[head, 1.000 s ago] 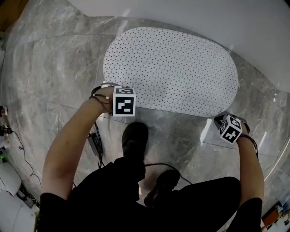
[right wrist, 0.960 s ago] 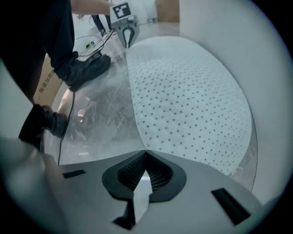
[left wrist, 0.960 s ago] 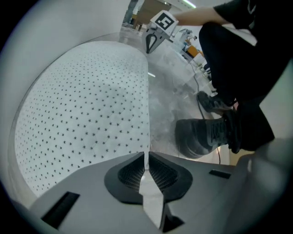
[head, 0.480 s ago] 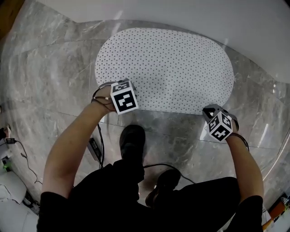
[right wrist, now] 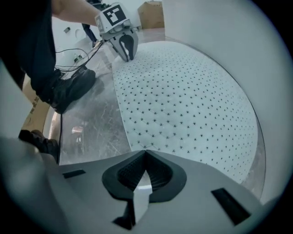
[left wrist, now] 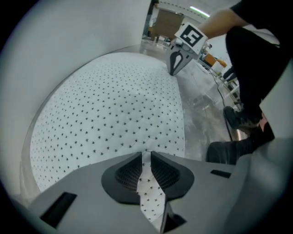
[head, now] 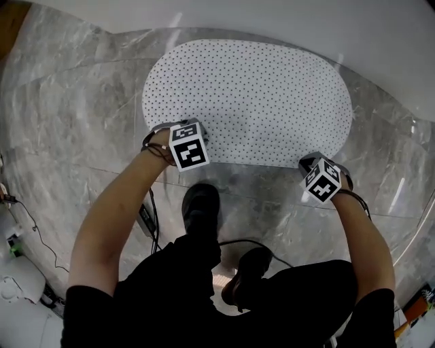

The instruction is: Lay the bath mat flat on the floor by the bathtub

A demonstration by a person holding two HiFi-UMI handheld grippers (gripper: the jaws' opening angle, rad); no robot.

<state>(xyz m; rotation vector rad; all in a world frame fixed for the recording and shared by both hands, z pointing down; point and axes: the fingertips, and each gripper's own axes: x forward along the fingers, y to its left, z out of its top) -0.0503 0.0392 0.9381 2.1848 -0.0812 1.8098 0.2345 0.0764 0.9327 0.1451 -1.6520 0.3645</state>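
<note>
The white bath mat (head: 248,102) with small dark stars lies spread on the grey marble floor beside the white bathtub (head: 306,20). My left gripper (head: 185,139) is at the mat's near left edge. Its jaws are closing, and a strip of the mat (left wrist: 114,114) runs between its pads (left wrist: 145,153). My right gripper (head: 318,173) sits at the mat's near right edge, shut (right wrist: 145,151); no starred cloth shows between its pads. Each gripper view shows the other gripper low over the mat (right wrist: 183,100): the right one (left wrist: 176,64) and the left one (right wrist: 126,48).
The person's black shoes (head: 201,207) (head: 248,268) stand on the marble just in front of the mat. A black cable (head: 238,245) and a power adapter (head: 145,217) lie by the feet. A cardboard box (right wrist: 151,13) stands far off.
The right gripper has moved left and forward to the mat's near right edge. The left gripper stays at the near left edge. The mat sits slightly further left in view.
</note>
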